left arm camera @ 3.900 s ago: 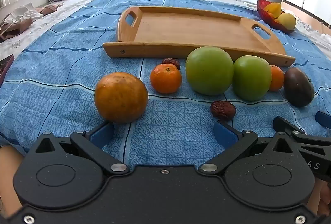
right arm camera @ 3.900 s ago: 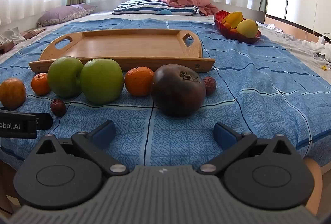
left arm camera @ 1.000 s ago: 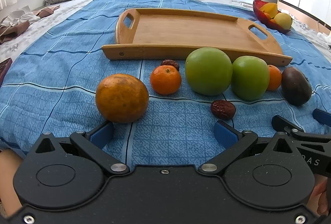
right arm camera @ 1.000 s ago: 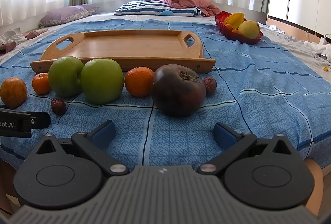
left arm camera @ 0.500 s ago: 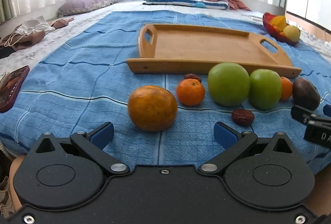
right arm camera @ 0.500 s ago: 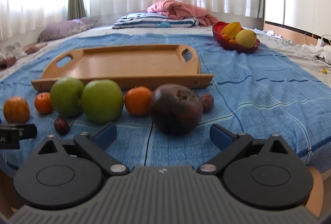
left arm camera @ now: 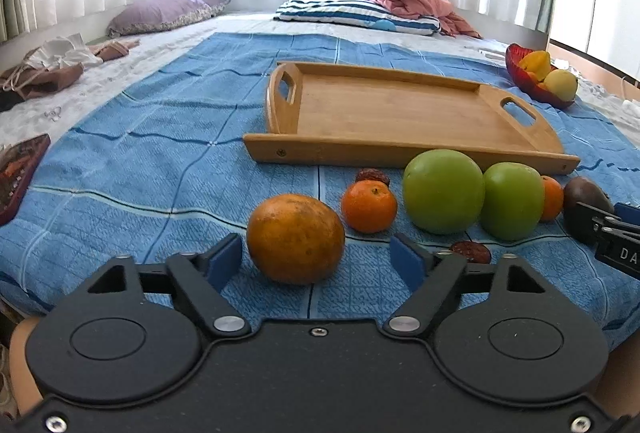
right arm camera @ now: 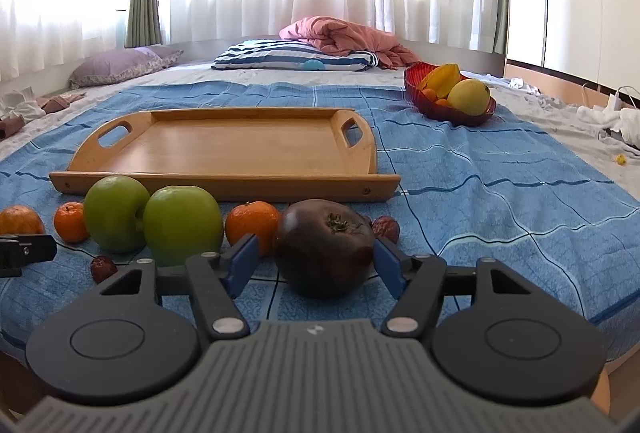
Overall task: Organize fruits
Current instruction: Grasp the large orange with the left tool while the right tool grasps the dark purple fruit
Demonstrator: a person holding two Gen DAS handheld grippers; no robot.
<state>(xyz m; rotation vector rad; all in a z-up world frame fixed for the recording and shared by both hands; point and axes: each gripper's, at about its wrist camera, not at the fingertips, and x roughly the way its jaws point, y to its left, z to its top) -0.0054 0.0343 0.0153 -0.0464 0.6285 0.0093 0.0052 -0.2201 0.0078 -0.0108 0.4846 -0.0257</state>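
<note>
Right wrist view: my right gripper [right arm camera: 314, 259] fingers stand wide around the dark fruit [right arm camera: 324, 248] on the bed, near the wooden tray [right arm camera: 224, 189]. It looks ripe and soft, so I'd squeeze gently across its widest part. My left gripper [left arm camera: 316, 259] fingers, also wide, flank the firmer large orange [left arm camera: 295, 237].

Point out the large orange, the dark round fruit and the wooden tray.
large orange [left arm camera: 295, 237], left wrist view, middle of its front skin.
dark round fruit [right arm camera: 323, 249], right wrist view, front face below the calyx.
wooden tray [right arm camera: 224, 183], right wrist view, near side wall.
</note>
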